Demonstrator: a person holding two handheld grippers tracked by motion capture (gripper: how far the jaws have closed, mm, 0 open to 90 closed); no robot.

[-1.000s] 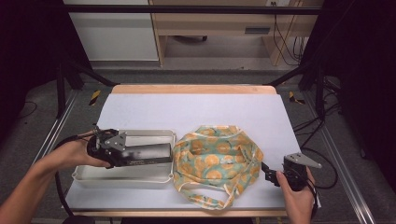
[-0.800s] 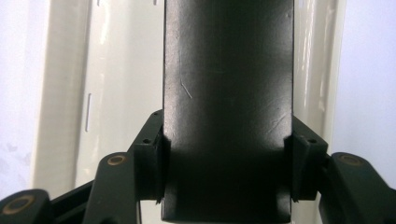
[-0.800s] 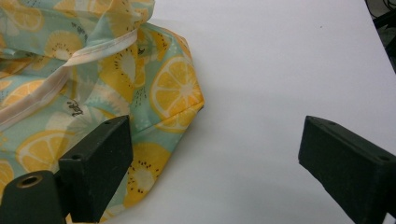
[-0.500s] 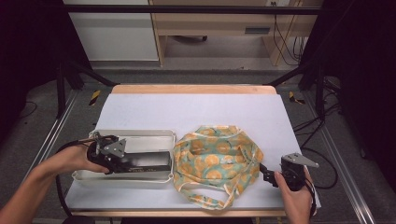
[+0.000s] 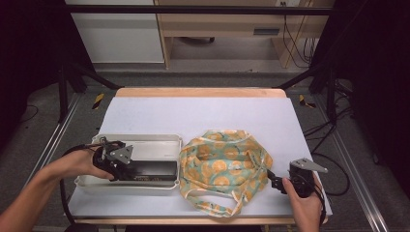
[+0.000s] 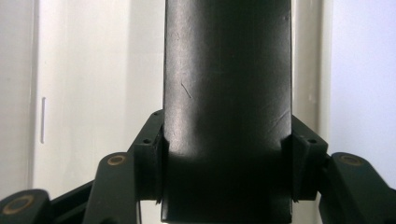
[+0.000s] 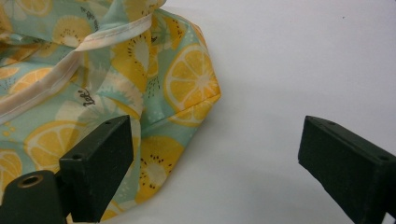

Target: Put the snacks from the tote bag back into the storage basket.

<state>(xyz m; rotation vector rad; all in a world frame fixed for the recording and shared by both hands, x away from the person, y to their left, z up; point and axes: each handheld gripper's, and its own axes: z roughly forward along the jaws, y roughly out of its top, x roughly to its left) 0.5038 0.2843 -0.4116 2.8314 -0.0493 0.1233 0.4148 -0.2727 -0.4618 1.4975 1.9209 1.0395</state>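
Black flat rectangular box (image 5: pixel 147 170) lies in white metal tray (image 5: pixel 145 143), clamped by left tool (image 6: pixel 227 177) | since a second ago that hand slid toward bench's near edge | right tool (image 7: pixel 215 163) gapes beside lemon-print fabric bag (image 5: pixel 225 166) | judgement: lift-out pending.

a pale sheet (image 5: pixel 203 116) covers the wooden table (image 5: pixel 198 92); beyond it stand a white cabinet (image 5: pixel 116 38) and dangling cables (image 5: pixel 290 43).
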